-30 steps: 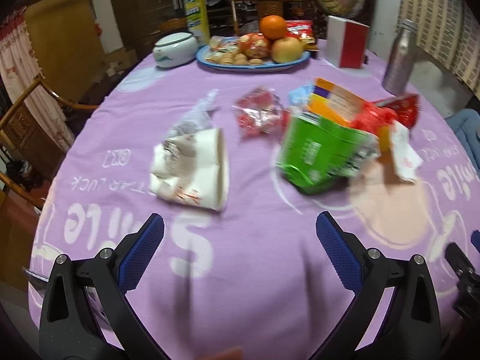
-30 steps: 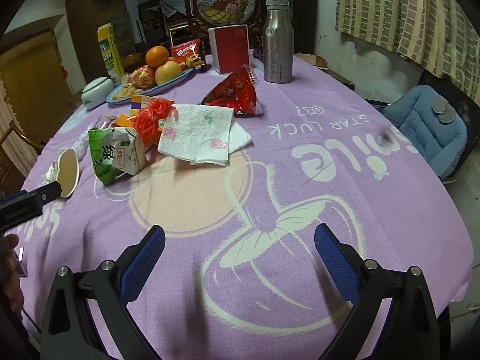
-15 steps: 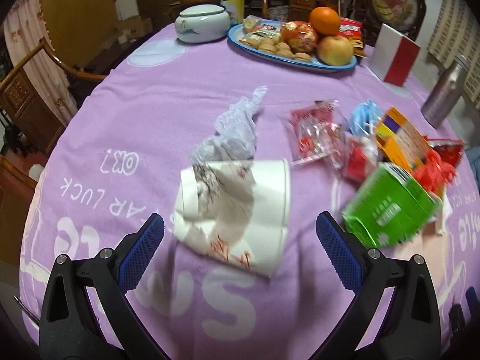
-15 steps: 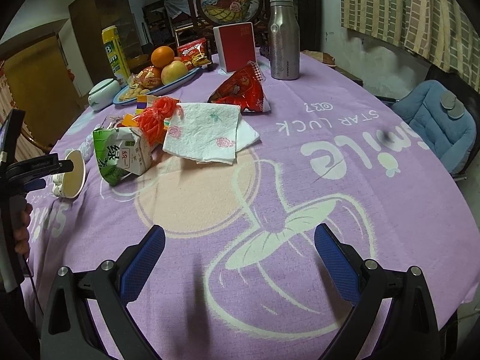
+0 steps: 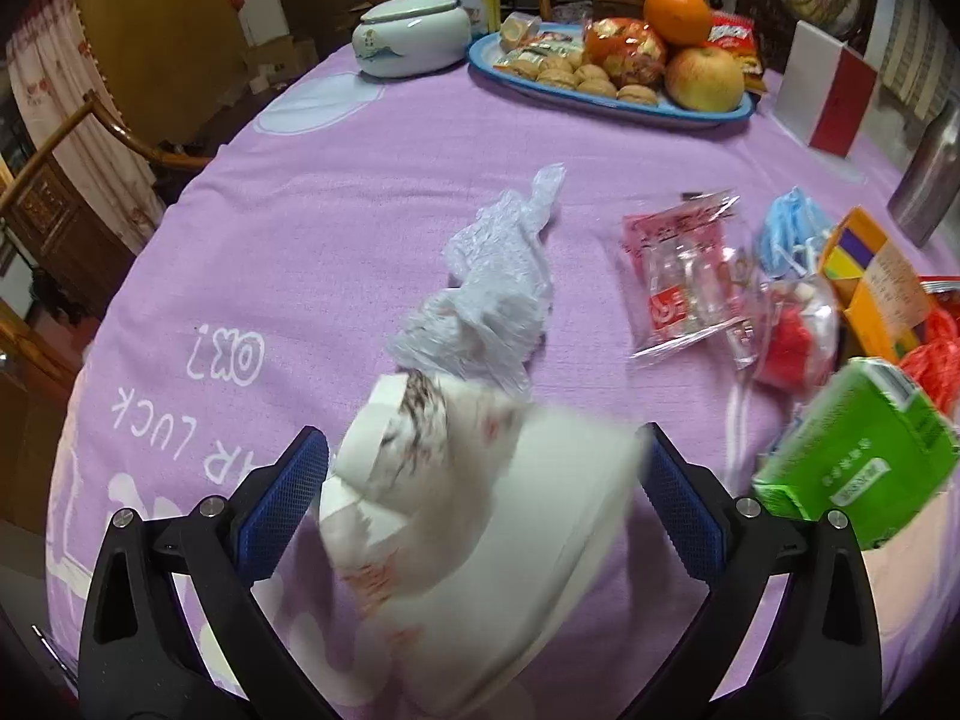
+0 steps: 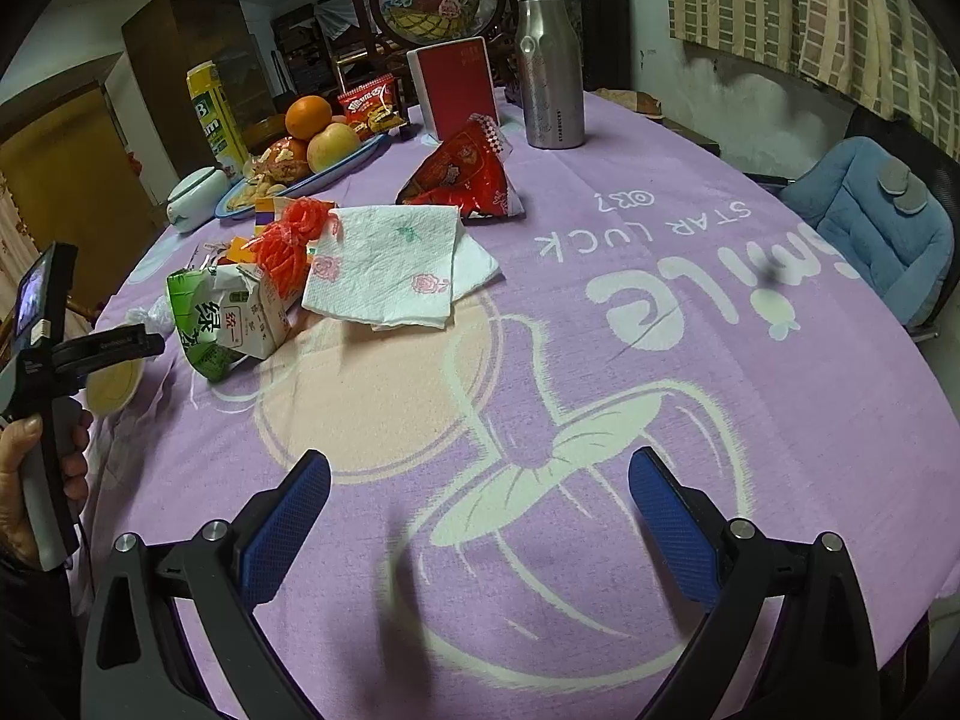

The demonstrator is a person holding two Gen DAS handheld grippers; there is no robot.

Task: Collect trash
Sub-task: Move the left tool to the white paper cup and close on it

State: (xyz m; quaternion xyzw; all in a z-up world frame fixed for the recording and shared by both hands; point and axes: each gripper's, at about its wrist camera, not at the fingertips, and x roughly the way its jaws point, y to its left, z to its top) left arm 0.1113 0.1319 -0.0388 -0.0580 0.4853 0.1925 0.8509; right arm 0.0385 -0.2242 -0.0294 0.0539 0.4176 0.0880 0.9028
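Observation:
A crushed white paper cup (image 5: 474,516) lies on its side between the wide-apart fingers of my open left gripper (image 5: 486,480); the pads do not press it. A crumpled clear plastic bag (image 5: 498,288) lies just beyond it. To the right are a green carton (image 5: 852,462), clear red-printed wrappers (image 5: 690,276) and a blue face mask (image 5: 792,228). My right gripper (image 6: 480,510) hangs open over bare purple cloth, with nothing between its fingers. Ahead of it are a white napkin (image 6: 390,264), the green carton (image 6: 228,318), red netting (image 6: 288,234) and a red snack bag (image 6: 462,174).
A blue plate (image 5: 606,99) of fruit and walnuts, a lidded white bowl (image 5: 414,36), a red-and-white box (image 5: 828,96) and a steel bottle (image 6: 549,66) stand at the far side. A blue-cushioned chair (image 6: 876,228) is at the right. A hand (image 6: 24,480) holds the left gripper's handle.
My left gripper has moved forward and left until the paper cup sits between its fingers. The right gripper has barely shifted.

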